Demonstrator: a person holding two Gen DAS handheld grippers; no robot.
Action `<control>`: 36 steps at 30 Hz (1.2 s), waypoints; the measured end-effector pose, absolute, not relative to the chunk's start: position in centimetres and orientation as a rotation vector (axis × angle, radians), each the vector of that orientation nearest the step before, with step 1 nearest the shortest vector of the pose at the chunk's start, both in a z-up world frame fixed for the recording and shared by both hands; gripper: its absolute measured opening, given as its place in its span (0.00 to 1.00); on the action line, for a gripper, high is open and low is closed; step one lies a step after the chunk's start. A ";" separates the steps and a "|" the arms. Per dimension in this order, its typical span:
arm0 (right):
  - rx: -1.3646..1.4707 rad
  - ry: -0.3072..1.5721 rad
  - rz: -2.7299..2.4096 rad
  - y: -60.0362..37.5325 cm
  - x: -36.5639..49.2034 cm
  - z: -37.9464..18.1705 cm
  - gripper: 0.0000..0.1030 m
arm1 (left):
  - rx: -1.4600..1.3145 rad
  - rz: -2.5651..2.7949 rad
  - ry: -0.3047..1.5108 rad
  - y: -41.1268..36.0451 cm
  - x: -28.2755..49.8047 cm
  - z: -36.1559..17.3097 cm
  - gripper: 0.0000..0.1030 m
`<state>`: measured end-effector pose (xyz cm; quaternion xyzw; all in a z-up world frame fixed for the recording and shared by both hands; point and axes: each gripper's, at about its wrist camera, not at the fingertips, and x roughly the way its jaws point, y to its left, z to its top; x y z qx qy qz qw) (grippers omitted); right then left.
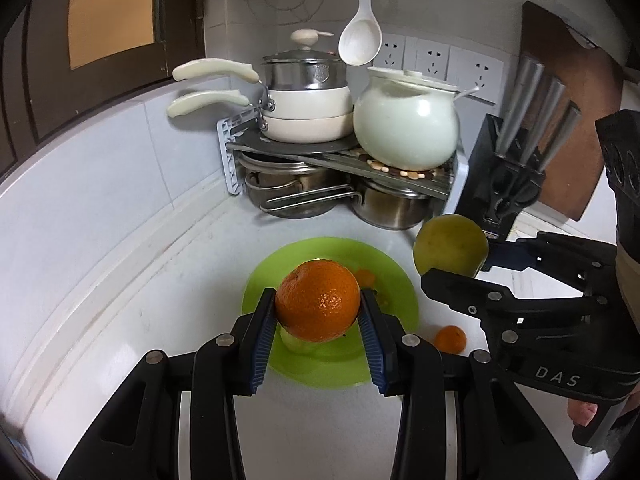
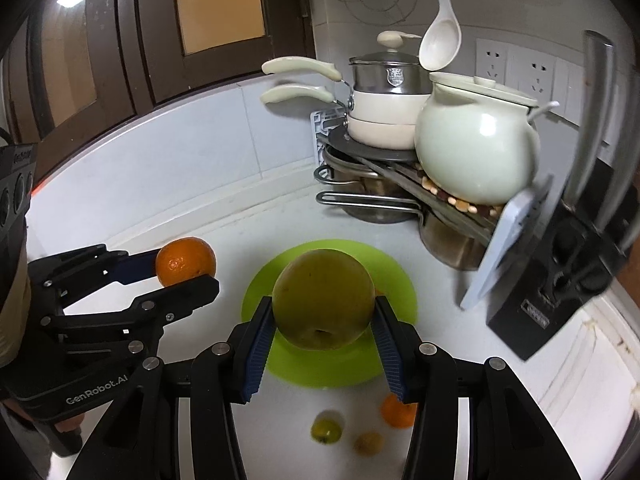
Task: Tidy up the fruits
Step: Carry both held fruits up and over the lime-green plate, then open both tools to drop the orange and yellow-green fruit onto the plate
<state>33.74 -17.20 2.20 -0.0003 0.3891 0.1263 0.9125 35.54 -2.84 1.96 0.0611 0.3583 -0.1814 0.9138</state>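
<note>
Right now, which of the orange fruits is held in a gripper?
The larger orange, clamped between the left gripper pads above the green plate. The smaller orange lies loose on the counter beside the plate.

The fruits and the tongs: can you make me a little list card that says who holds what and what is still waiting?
left tongs: shut on the orange, held above the green plate
right tongs: shut on the yellow-green pear, also over the plate
fruit on counter: small orange, small green fruit, small yellow fruit
behind: pot rack, white round pot, knife block
</note>
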 end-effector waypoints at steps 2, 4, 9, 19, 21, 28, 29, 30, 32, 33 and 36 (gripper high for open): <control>-0.009 0.807 0.265 -17.1 34.6 1.8 0.48 | 0.127 -0.370 0.746 -2.9 36.5 1.6 0.39; -0.014 0.813 0.274 -17.2 35.7 1.3 0.48 | 0.130 -0.365 0.751 -2.9 37.5 1.2 0.39; -0.017 0.844 0.287 -17.1 38.3 -0.5 0.48 | 0.130 -0.363 0.782 -2.8 40.2 -0.2 0.39; -0.057 0.922 0.299 -16.8 43.0 -4.1 0.48 | 0.146 -0.362 0.852 -2.8 45.1 -4.0 0.39; -0.067 0.940 0.300 -16.7 44.0 -4.9 0.48 | 0.148 -0.365 0.865 -2.8 46.0 -4.7 0.39; -0.097 1.009 0.302 -16.5 46.6 -7.5 0.48 | 0.166 -0.368 0.904 -2.9 48.7 -7.0 0.39; -0.101 1.016 0.304 -16.5 46.8 -7.8 0.48 | 0.169 -0.368 0.910 -3.0 49.0 -7.3 0.39; -0.111 1.025 0.304 -16.5 47.1 -8.2 0.48 | 0.170 -0.368 0.917 -3.0 49.3 -7.6 0.39; -0.121 1.030 0.304 -16.5 47.4 -8.6 0.48 | 0.168 -0.375 0.926 -3.1 49.8 -8.0 0.39; -0.126 1.034 0.304 -16.4 47.6 -8.8 0.48 | 0.168 -0.378 0.930 -3.1 50.1 -8.2 0.39; -0.131 1.039 0.306 -16.3 48.1 -9.2 0.48 | 0.170 -0.385 0.946 -3.3 50.6 -8.9 0.39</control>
